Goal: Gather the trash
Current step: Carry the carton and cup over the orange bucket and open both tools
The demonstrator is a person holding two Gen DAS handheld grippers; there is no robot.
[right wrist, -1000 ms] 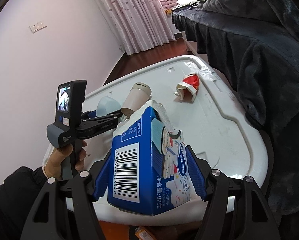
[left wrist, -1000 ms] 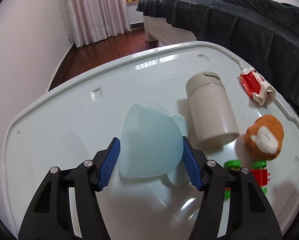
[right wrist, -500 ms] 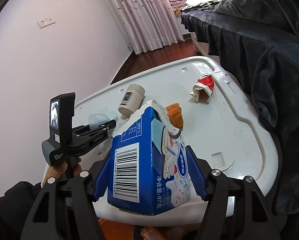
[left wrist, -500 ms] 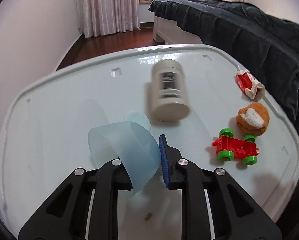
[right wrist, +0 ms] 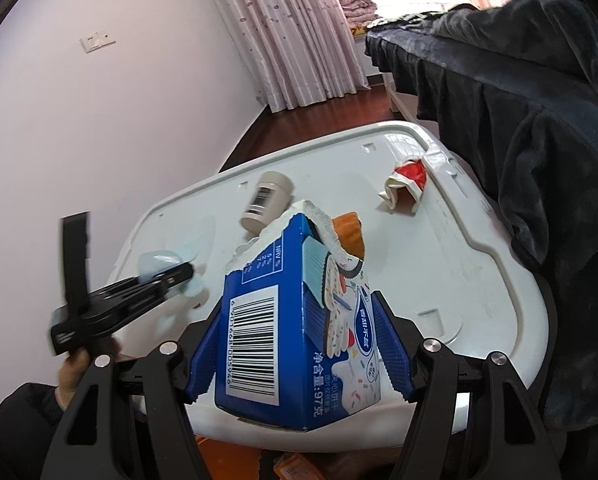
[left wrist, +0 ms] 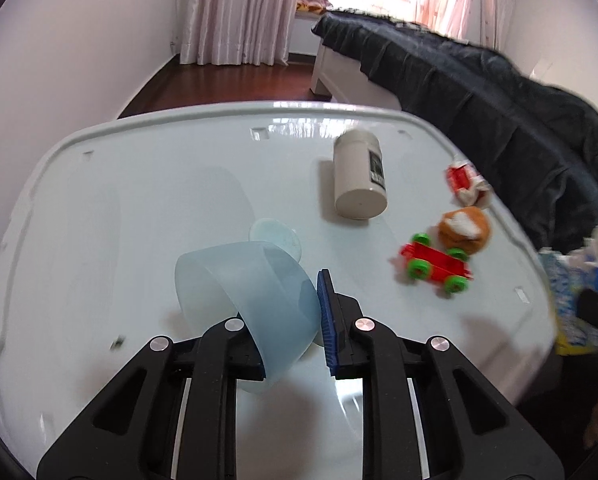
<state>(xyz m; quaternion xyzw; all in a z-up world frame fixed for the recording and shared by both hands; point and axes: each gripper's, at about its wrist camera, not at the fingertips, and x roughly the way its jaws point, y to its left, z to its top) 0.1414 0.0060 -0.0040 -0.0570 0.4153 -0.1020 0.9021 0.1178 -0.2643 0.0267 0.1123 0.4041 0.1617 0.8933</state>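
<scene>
Here, on a pale table [left wrist: 111, 208] beside a dark-covered bed [left wrist: 479, 92]:
Left gripper [left wrist: 295, 320]: clamped tight on the wall of a squashed light-blue plastic cup [left wrist: 243, 284], blue pad [left wrist: 326, 320] against its outside, the other finger hidden inside the cup.
Cup: at 12 o'clock of the left jaws, mouth turned to 10 o'clock, tilted; contact with the table not clear.
Cup lid [left wrist: 275, 236]: a clear disc flat on the table, just beyond the cup at 12 o'clock, partly hidden behind it.
Right gripper [right wrist: 299, 344]: closed on a torn blue biscuit box [right wrist: 295, 332], both blue pads pressed to its sides, torn top up at 12 o'clock, held at the table's near edge.
Same box in left view: blurred blue-and-white shape at 3 o'clock [left wrist: 571, 280], off the table edge.
Left gripper in right view [right wrist: 119, 300]: at 9 o'clock of the box, blurred, cup [right wrist: 155, 262] at its tip, a hand [right wrist: 69, 376] and dark sleeve [right wrist: 15, 424] below.
Beige canister [left wrist: 359, 176]: lying on its side at 1 o'clock of the cup, well apart, base toward the camera, barcode label on its right flank.
Red toy car with green wheels [left wrist: 435, 264]: at 3 o'clock of the cup, near the table's right edge.
Orange plush [left wrist: 465, 230]: just beyond the car, touching or nearly so.
Red-and-white crumpled wrapper [left wrist: 465, 180]: at 2 o'clock, near the far right rim, next to the bed.
Small dark speck [left wrist: 118, 343]: on the table at 9 o'clock of the left fingers.
Between cup and other trash: open tabletop, only the canister partway.
</scene>
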